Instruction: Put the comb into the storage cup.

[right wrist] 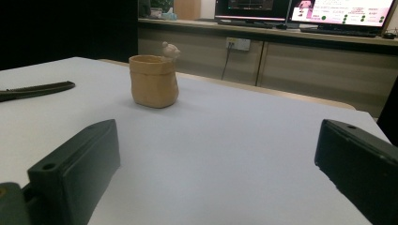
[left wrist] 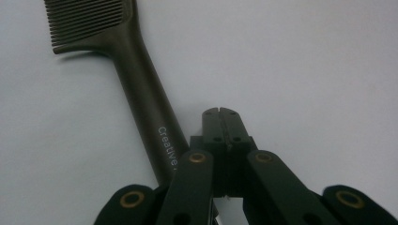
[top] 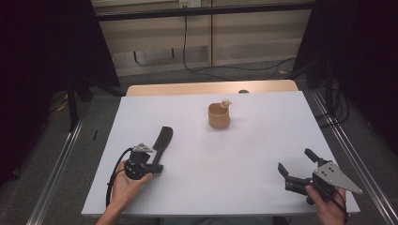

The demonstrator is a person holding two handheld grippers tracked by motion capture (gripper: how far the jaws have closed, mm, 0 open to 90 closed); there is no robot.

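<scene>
Lying flat on the white table (top: 263, 140), the dark comb (top: 163, 140) sat unlifted just beside the left gripper (left wrist: 223, 112), jaws closed on nothing. Right gripper (top: 295, 164) rested open, well apart. Tan cup (top: 219, 116) empty-looking; grasp and placement seemingly remained.

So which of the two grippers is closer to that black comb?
The left gripper: it sits right beside the comb handle, jaws shut. The right gripper is far off, across the table, jaws open.
</scene>
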